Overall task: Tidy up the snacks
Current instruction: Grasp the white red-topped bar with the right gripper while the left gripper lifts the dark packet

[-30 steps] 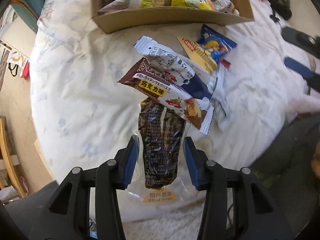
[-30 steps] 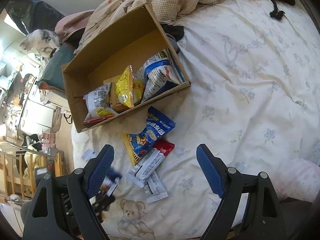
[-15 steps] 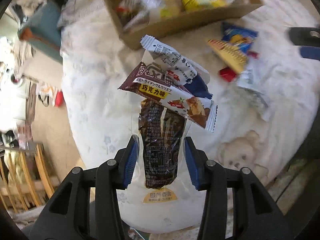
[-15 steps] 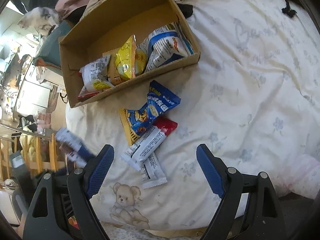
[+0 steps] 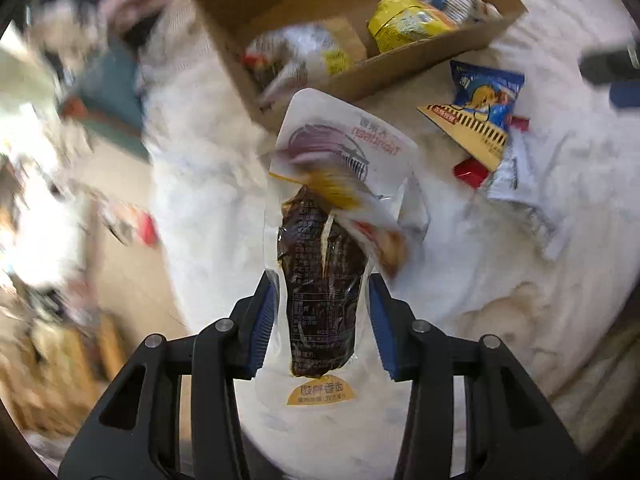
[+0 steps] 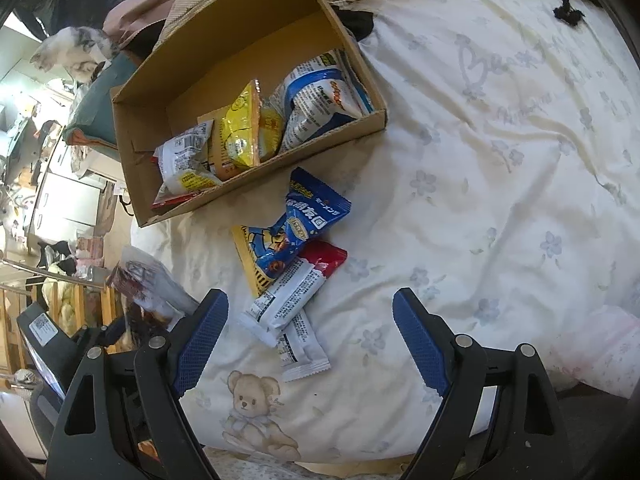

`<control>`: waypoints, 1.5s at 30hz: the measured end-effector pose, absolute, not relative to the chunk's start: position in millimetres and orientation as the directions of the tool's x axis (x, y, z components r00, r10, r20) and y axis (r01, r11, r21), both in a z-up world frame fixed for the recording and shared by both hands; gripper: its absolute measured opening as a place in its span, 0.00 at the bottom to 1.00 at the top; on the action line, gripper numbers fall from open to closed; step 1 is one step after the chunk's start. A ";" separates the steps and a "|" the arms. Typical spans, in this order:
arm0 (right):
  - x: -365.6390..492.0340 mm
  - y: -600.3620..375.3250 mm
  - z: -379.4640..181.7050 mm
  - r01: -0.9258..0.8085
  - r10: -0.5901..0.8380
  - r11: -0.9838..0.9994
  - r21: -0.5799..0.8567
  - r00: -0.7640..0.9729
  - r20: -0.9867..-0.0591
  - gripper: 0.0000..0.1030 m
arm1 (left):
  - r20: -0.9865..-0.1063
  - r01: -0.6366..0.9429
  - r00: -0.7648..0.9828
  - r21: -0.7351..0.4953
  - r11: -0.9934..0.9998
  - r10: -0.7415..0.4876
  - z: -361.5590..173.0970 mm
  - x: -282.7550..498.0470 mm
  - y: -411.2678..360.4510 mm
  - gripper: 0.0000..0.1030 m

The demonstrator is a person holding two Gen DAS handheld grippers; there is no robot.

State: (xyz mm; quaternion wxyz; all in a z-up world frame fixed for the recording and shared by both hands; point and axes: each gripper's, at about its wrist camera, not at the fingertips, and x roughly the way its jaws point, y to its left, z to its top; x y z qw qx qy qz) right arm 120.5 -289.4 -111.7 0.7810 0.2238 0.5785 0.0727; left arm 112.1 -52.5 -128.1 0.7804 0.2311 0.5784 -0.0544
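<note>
1. The left gripper pinches a clear pouch of dark braised meat, its blue pads pressed to the pouch's two long sides. The pouch hangs above the bed, off its near-left edge, with its long axis running straight out along the fingers, yellow label at the wrist end and far end toward the cardboard box.
2. A second ago a brown chocolate-crisp packet and a white-and-navy one lay crosswise over the pouch's far end. Now a white packet with a purple print stands there instead, and a blurred, loose-looking wrapper slides by the right pad; whether it is held I cannot tell.
3. The view has swung since then: the box has turned from square-on to a corner. By my reading the bundle is being carried to the box, not yet over it.
4. The right gripper hangs with its fingers spread wide on nothing, above the bed's near edge.
5. Beyond it the blue cartoon snack bag and the white bar wrappers lie unmoved below the box's front wall, yet to be sorted.
</note>
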 end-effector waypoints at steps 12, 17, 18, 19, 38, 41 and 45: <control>118.0 -274.7 -137.7 0.132 0.399 0.895 0.427 0.195 -0.896 0.84 | -0.947 0.092 0.268 -0.159 0.983 -0.179 -81.1 113.6 8.5 0.40; 116.7 -243.9 -163.0 0.065 0.365 0.926 0.371 0.095 -0.926 0.72 | -0.931 0.036 0.317 -0.178 0.983 -0.180 -79.3 120.2 19.1 0.40; 117.7 -238.1 -167.0 0.050 0.350 0.934 0.355 0.085 -0.933 0.66 | -0.930 0.032 0.317 -0.186 0.982 -0.187 -79.1 120.0 22.0 0.40; 119.4 -230.2 -172.9 0.037 0.342 0.938 0.345 0.073 -0.937 0.65 | -0.929 0.027 0.315 -0.197 0.980 -0.196 -79.4 121.0 23.1 0.40; 94.1 -211.9 -166.1 0.053 0.470 0.880 0.472 0.041 -0.882 0.32 | -0.908 0.042 0.323 -0.266 0.963 -0.265 -68.3 122.7 15.6 0.41; 82.9 -209.7 -159.1 0.035 0.499 0.865 0.500 0.040 -0.866 0.32 | -0.912 0.044 0.325 -0.249 0.968 -0.249 -69.3 122.7 13.8 0.41; 80.3 -209.7 -143.5 0.026 0.539 0.840 0.541 0.072 -0.839 0.32 | -0.913 0.016 0.323 -0.257 0.966 -0.248 -73.1 122.8 18.2 0.41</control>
